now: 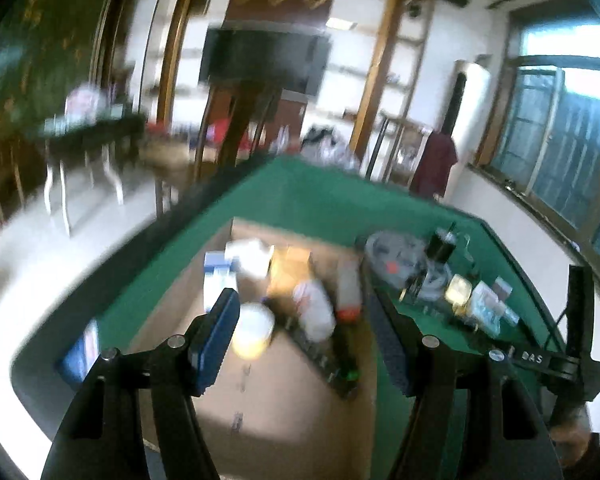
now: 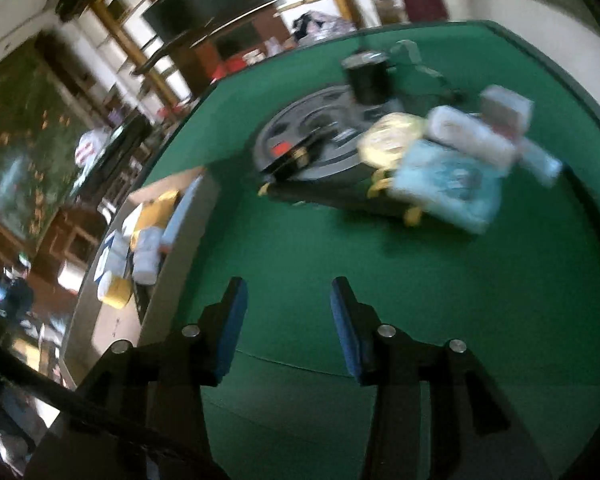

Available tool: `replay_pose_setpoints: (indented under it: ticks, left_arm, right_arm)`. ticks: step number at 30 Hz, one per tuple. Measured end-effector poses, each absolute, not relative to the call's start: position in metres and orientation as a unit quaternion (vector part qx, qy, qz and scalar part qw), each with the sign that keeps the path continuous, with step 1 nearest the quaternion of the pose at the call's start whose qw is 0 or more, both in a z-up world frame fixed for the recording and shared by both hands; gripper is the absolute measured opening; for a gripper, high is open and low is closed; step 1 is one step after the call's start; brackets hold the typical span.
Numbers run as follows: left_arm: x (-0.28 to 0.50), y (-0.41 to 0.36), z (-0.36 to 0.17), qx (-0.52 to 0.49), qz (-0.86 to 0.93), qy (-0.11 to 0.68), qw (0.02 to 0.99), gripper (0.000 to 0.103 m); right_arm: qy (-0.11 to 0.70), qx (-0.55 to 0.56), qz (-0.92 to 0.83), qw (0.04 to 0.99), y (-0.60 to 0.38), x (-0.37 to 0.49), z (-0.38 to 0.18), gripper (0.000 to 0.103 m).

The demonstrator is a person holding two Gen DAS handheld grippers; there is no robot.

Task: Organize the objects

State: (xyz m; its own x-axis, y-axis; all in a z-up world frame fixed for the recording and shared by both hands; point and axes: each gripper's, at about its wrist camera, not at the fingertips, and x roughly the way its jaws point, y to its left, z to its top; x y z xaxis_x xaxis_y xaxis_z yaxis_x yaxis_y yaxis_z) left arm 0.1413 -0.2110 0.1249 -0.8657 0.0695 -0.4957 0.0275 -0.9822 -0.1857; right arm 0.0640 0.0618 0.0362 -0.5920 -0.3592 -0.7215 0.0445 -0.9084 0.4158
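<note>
Both views motion-blurred, details soft. Left gripper (image 1: pixel 304 336) has its tongs spread wide and holding nothing, hovering over an open cardboard box (image 1: pixel 256 412) that sits on the green table (image 1: pixel 300 196) toward its left edge. Box already holds several things: a white jar (image 1: pixel 254 330), a white bottle with red cap (image 1: pixel 350 286), a blue-and-white carton (image 1: pixel 216 276), and a dark flat strip (image 1: pixel 324 354) lying diagonally; the rest is too blurred to name. Right gripper (image 2: pixel 288 324) also has its tongs parted, nothing between them, over bare green cloth near the table's front edge. Unsorted pile sits toward the far right of the table: a grey round disc (image 2: pixel 312 136), a black cylinder (image 2: pixel 368 80) standing on it, a pale blue packet (image 2: pixel 448 184), a whitish wrapped pack (image 2: pixel 472 136), a yellowish packet (image 2: pixel 388 136). Judging by looks, the packets are light, soft and crinkly, likely slippery film, so pinch across the flat middle or a sealed edge. Cylinder looks rigid; grip its sides. Disc looks heavier, awkward for a narrow pinch.
</note>
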Motion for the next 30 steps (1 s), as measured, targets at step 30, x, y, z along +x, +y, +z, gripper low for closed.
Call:
replay_pose_setpoints:
  ticks: [30]
  left_arm:
    - [0.2, -0.05, 0.36, -0.056, 0.967, -0.092, 0.231, 0.061]
  right_arm:
    - [-0.318, 0.124, -0.92, 0.194, 0.252, 0.284, 0.221, 0.05]
